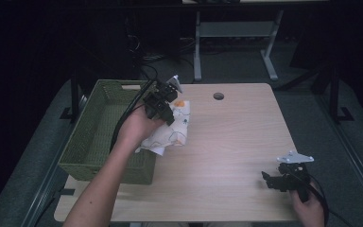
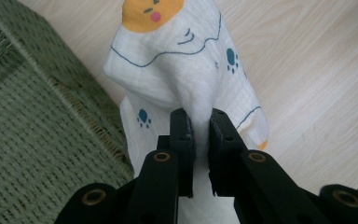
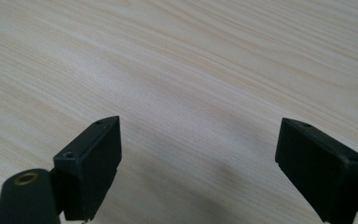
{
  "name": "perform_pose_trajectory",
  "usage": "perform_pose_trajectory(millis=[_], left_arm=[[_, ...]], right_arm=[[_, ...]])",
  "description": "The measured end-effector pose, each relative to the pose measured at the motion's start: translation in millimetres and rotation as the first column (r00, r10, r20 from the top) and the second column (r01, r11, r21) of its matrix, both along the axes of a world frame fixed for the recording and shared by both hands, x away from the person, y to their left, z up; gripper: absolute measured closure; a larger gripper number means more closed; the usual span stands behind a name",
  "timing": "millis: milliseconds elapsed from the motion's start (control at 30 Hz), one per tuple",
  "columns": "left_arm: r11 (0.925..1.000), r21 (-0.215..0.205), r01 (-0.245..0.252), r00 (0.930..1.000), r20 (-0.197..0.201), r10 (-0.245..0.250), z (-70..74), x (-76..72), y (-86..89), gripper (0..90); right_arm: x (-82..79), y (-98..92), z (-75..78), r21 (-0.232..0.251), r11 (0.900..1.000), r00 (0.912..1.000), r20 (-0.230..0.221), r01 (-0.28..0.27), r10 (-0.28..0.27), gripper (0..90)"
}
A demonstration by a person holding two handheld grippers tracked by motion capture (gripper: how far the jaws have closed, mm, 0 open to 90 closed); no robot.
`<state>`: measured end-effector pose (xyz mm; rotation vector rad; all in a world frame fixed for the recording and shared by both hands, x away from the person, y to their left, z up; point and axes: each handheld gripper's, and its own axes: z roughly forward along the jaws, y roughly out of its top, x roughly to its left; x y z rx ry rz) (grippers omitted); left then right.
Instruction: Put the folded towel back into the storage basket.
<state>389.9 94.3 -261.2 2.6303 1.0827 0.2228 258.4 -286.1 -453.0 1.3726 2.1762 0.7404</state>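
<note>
A white cloth (image 1: 175, 126) printed with blue paw marks and an orange face hangs over the table next to the basket. My left gripper (image 1: 163, 111) is shut on a fold of it, and in the left gripper view the cloth (image 2: 182, 60) bunches up between the two black pads (image 2: 182, 133) and drapes away from them. Near the table's front right corner my right gripper (image 1: 270, 179) stands open just above the wood. In the right gripper view its gripper (image 3: 198, 154) has wide-set jaws with bare wood between them.
A green woven basket (image 1: 92, 142) sits at the table's left side, its wall (image 2: 32, 140) close beside the hanging cloth. A round cable hole (image 1: 218, 96) marks the far edge of the light wooden table (image 1: 236, 142). Desk legs and cables stand on the dark floor beyond.
</note>
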Motion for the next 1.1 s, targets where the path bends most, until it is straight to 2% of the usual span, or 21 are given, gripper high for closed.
perform_pose_trajectory(millis=[333, 1100], left_arm=[[0.9996, -0.007, -0.028, 0.9996, 0.006, 0.028, 6.6, 1.5, 23.6, 82.1], [0.9953, -0.029, -0.092, 0.9957, -0.009, 0.092, 5.9, 3.7, 72.4, 82.1]], right_arm=[[0.2, 0.1, 0.0, -0.001, 1.000, 1.0000, 0.000, 0.003, -0.003, 14.2], [2.4, 3.2, -2.1, -0.008, 1.000, 0.9999, -0.006, 0.009, -0.009, 14.2]])
